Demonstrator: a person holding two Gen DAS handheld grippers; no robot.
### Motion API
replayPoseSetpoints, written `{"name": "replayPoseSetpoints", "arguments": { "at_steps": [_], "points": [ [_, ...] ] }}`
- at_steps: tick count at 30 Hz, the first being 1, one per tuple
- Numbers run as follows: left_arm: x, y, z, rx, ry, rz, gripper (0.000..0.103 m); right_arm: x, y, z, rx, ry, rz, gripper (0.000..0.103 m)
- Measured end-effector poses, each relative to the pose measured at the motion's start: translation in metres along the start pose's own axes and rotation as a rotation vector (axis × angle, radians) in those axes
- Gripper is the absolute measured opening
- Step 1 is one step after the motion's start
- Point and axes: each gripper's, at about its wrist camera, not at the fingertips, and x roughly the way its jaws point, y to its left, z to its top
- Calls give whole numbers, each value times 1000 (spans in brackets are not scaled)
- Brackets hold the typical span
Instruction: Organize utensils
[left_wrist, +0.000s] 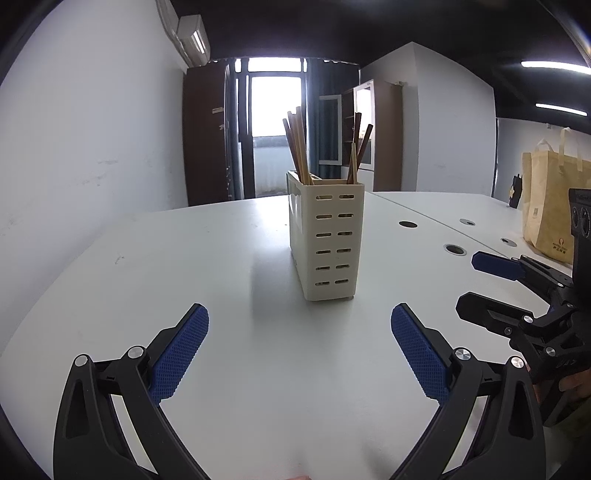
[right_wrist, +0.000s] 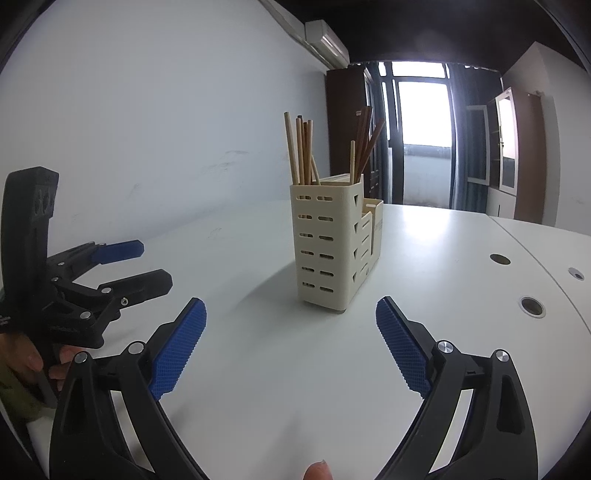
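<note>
- Blue pads (left_wrist: 181, 354), ribbed with a fine diamond knurl, line the inner faces of the left gripper (left_wrist: 300, 325); its black plastic arms are hollowed with triangular cut-outs and pinned with round silver bolts. Its jaws stand wide apart and hold nothing.
- Right gripper (right_wrist: 291, 317) has the same build: matte black linkage, silver pivots, blue textured fingers (right_wrist: 402, 350). It too is spread wide, with nothing between the jaws, hovering low over the table (right_wrist: 443, 258).
- From the left wrist view the right gripper also appears at the right edge, jaws parted; from the right wrist view the left one shows at the left edge, likewise parted, with the person's fingers wrapped on its handle.
- Smooth, white and matte, the table has a curved near edge, a seam running to the far right and round cable holes (left_wrist: 455, 249), some capped in metal.
- Standing upright on the table, just beyond both grippers and roughly centred between them, is the utensil holder (left_wrist: 332, 240): a cream plastic box, tall and narrow, with rounded corners, rows of short horizontal slots on its near face and stepped, lower compartments behind.
- Chopsticks (left_wrist: 299, 147) stand in it, slim straight sticks in two clusters: pale wood ones in the left compartment, darker reddish-brown ones leaning in the right.
- Far right on the table sits a tan fabric tote bag (left_wrist: 550, 206) with pale handles.
</note>
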Motion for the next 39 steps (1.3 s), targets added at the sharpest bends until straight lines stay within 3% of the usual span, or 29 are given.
{"name": "replayPoseSetpoints", "arguments": {
  "at_steps": [39],
  "points": [
    [-2,-10,-1,22,0,-19,97,5,4,0,-3,13,-5,97]
  ]
}}
